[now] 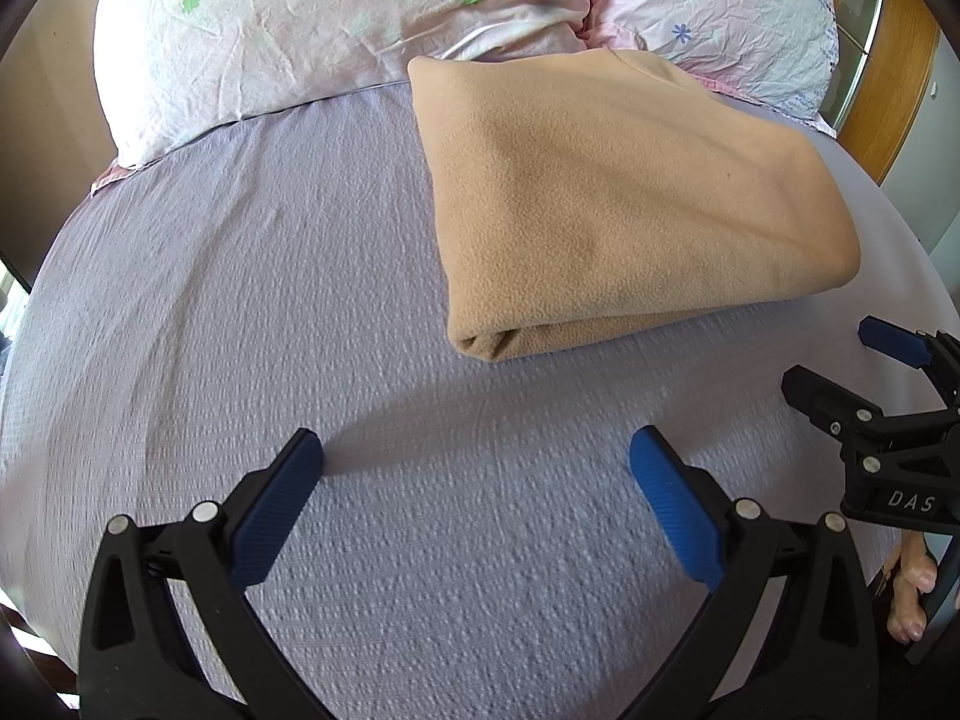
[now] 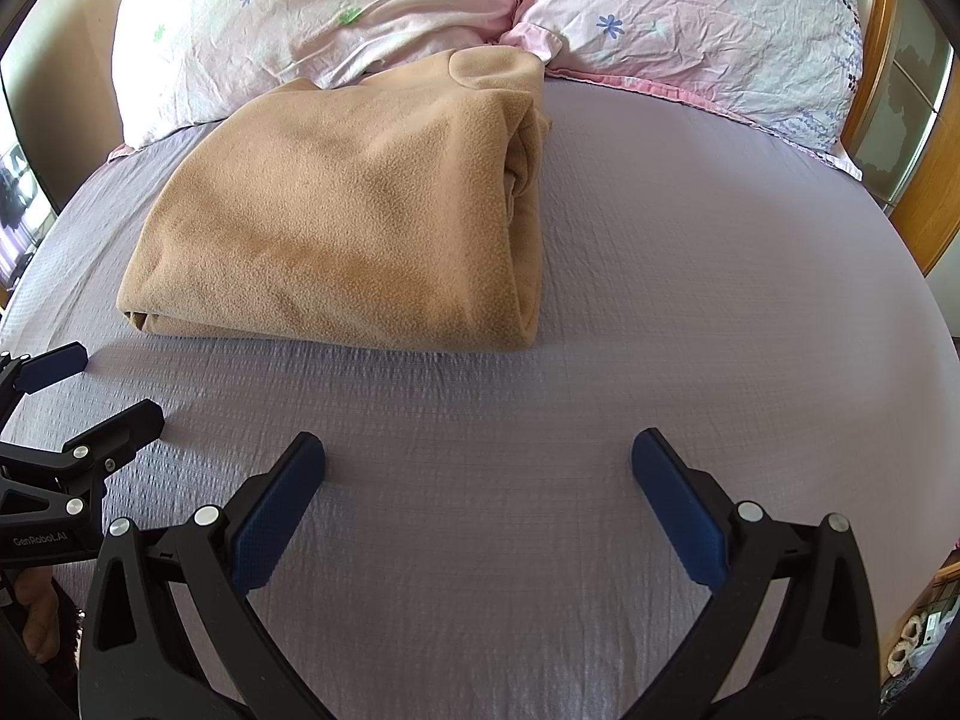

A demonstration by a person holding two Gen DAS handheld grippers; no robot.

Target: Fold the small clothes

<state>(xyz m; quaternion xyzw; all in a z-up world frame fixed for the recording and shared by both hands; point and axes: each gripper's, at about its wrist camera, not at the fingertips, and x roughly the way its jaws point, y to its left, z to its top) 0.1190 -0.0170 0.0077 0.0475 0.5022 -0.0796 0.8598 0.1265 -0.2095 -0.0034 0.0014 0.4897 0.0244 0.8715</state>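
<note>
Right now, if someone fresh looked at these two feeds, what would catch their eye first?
The tan fleece garment, folded into a thick bundle on the lilac bedsheet, its far edge up against the floral pillows. Next, the two black tools with blue pads: the left tool and the right tool hang open over bare sheet on the near side of the bundle, holding nothing.

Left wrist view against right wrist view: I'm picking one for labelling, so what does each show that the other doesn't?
Only the left wrist view shows the right gripper, open, at its right edge. Only the right wrist view shows the left gripper, open, at its left edge, and the garment's layered side. Both show the folded tan fleece garment on the lavender bedsheet, below two floral pillows.
</note>
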